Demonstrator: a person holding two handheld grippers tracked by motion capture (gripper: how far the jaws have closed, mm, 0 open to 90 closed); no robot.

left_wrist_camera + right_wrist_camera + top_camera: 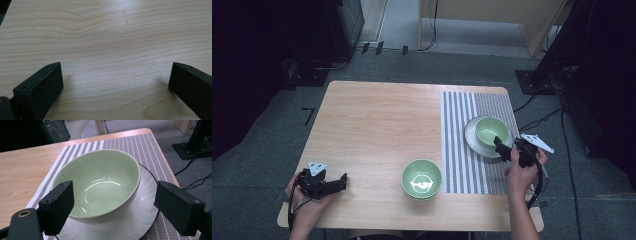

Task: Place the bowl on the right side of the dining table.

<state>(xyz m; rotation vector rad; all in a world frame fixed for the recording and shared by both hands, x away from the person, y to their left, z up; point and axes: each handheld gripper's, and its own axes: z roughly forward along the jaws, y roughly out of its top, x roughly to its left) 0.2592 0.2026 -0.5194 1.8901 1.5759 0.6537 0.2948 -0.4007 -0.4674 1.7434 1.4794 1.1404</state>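
A: What is seen at the right gripper [504, 148]?

B: Its jaws are spread wide with nothing clasped. A pale green bowl [100, 186] is seated on a white plate [140, 220], upright, on the striped placemat [462, 145] at the table's right side. That placing is judged done.

A: And what is left?

B: A second green bowl [421, 179] is seen on the bare wooden table [372, 125], just left of the mat, untouched; it is likely next. The left gripper [115, 82] is rested near the table's front left corner, jaws parted and empty.

A: How is the placed bowl described?

B: Glossy, smooth, empty, with light reflected inside.
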